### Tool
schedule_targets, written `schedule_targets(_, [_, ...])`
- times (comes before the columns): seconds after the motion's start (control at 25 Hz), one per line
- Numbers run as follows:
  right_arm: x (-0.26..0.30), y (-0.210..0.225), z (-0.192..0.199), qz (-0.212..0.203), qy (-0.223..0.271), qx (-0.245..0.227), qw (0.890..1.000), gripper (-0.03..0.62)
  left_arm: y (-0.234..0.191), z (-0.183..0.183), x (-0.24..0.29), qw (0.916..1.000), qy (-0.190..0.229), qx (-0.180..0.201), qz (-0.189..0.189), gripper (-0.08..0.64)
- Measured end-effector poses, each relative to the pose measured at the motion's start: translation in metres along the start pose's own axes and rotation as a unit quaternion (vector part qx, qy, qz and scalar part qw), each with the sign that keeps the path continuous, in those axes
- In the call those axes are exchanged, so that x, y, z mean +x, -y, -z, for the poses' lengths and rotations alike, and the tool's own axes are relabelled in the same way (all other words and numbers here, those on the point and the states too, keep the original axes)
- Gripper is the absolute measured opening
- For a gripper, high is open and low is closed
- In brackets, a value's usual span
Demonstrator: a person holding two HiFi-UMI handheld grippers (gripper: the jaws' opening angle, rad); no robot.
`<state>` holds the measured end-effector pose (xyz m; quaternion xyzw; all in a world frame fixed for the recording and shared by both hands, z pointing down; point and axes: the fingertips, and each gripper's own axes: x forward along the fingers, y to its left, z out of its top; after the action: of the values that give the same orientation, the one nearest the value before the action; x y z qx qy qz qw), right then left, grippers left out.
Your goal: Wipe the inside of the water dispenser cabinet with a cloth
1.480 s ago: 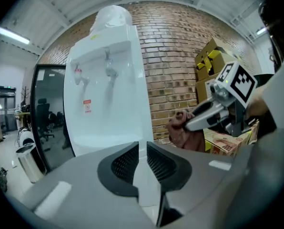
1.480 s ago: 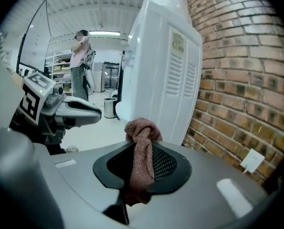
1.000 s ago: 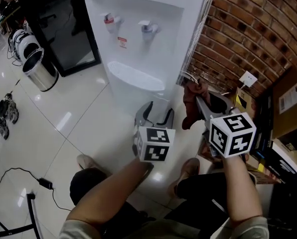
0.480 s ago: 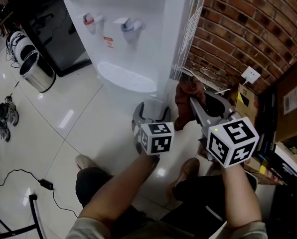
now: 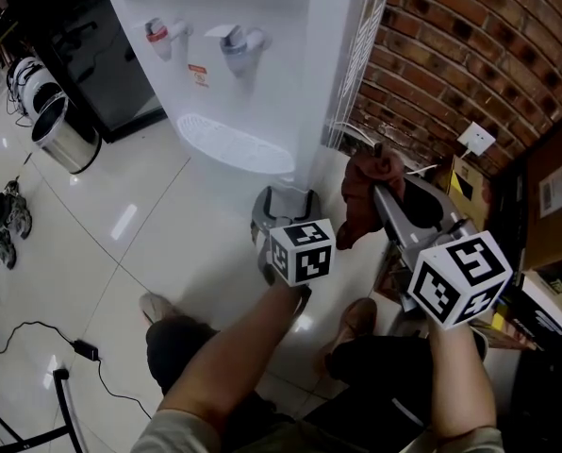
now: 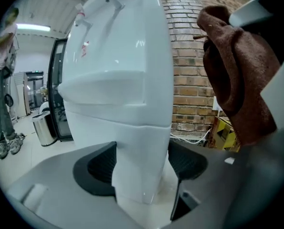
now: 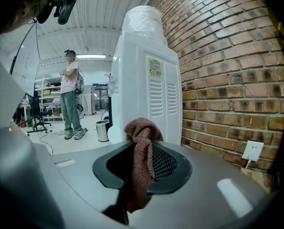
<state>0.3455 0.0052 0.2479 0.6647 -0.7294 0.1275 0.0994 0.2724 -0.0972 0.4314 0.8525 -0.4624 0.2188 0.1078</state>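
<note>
Right gripper view: right claw (image 7: pixel 143 165) clamps the cloth (image 7: pixel 141 135); left claw (image 6: pixel 143 166), just opened wide, seemingly holds nothing

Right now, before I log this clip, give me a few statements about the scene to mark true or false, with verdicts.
1. The right gripper holds a brown cloth. True.
2. The left gripper is shut on a cup. False: its fingers stand wide apart and have just been opening. They hold nothing, and only the dispenser shows beyond them.
3. In the head view, a metal bin stands on the floor left of the dispenser. True.
4. The wall beside the dispenser is white tile. False: it is bare red-brown brick.
</note>
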Motion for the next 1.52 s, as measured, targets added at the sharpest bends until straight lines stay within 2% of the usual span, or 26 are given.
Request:
schedule_targets(0.32, [0.005,-0.014,0.001,-0.016,-0.001,-0.016,1.000,0.097,0.001,0.002,-0.006,0.9996,-0.008,0.008,0.026,0.326])
schedule_targets(0.48, [0.007,-0.028,-0.008,-0.026,0.011,-0.020,0.999,0.097,-0.003,0.007,-0.018,0.9987,-0.016,0.027,0.040,0.314])
schedule_targets(0.68, [0.007,-0.055,-0.019,-0.040,0.023,-0.052,0.998,0.097,-0.019,0.020,-0.043,0.9966,-0.033,0.052,0.054,0.310])
schedule_targets(0.84, [0.006,-0.078,-0.024,-0.050,0.027,-0.071,0.996,0.097,-0.037,0.032,-0.066,0.9944,-0.047,0.065,0.069,0.310])
schedule_targets(1.0, [0.006,-0.103,-0.025,-0.070,0.028,-0.085,0.993,0.097,-0.062,0.048,-0.090,0.9960,-0.039,0.047,0.065,0.304])
schedule_targets(1.12, [0.011,-0.111,-0.027,-0.073,0.038,-0.091,0.992,0.097,-0.081,0.054,-0.107,0.9944,-0.045,0.067,0.067,0.262])
schedule_targets(1.24, [0.027,-0.119,-0.029,-0.077,0.042,-0.089,0.992,0.097,-0.105,0.065,-0.123,0.9931,-0.064,0.072,0.067,0.261])
schedule_targets(1.52, [0.066,-0.173,-0.051,-0.136,0.077,-0.105,0.982,0.097,-0.148,0.074,-0.143,0.9893,-0.057,0.114,0.072,0.252])
